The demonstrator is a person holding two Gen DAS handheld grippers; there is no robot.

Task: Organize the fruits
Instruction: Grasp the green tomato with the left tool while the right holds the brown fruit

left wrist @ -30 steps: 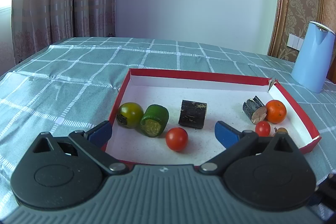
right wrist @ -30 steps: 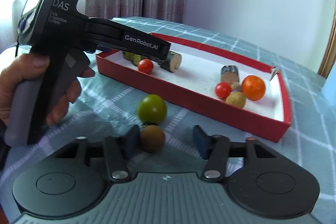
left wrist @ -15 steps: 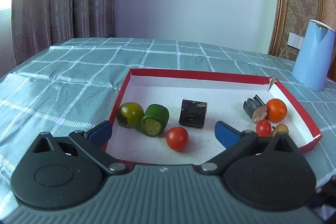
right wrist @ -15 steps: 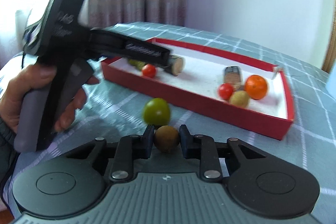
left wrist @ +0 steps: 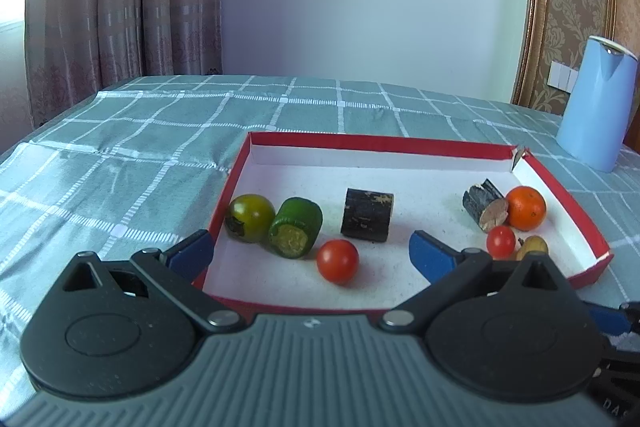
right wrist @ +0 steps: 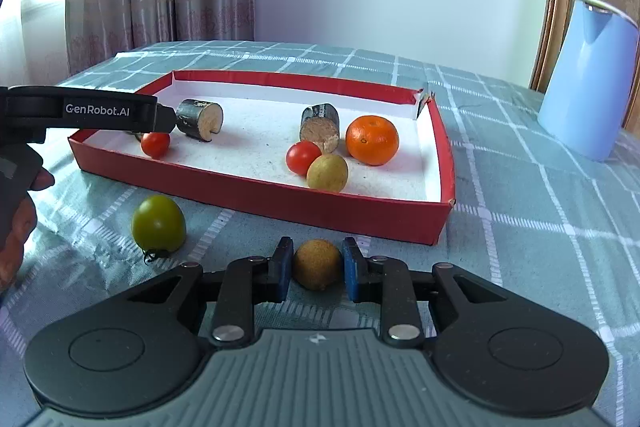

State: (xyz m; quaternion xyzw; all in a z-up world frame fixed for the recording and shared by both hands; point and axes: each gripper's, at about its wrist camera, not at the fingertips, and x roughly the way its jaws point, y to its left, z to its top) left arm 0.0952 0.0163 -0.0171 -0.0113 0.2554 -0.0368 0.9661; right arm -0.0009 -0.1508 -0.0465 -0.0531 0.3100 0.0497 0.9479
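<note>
The right gripper (right wrist: 316, 273) had its two blue pads pressed against the sides of a small brown fruit (right wrist: 317, 264), gripping it just short of the red tray's (right wrist: 256, 193) near wall. Whether the fruit had left the tablecloth (right wrist: 532, 227) could not be told from this view. To do the carry well, the grip looked best kept as it was: the fruit was round and small, so any slackening could let it roll out. It would need lifting clear of the tray's wall before going forward, then setting down on a bare white patch, perhaps beside the yellowish fruit (right wrist: 327, 172) and red tomato (right wrist: 303, 157), without knocking them or the orange (right wrist: 372, 139).

A green tomato (right wrist: 159, 223) lay on the cloth to the left, well clear of the pads, and appeared to be the next thing to fetch.

The left gripper (left wrist: 308, 255) hung over the tray's near edge with its jaws wide apart and nothing between them; below it lay another red tomato (left wrist: 337, 261) and a dark log piece (left wrist: 367, 214). It sat close to the tray's left end, so a drop at the right end seemed safer.
</note>
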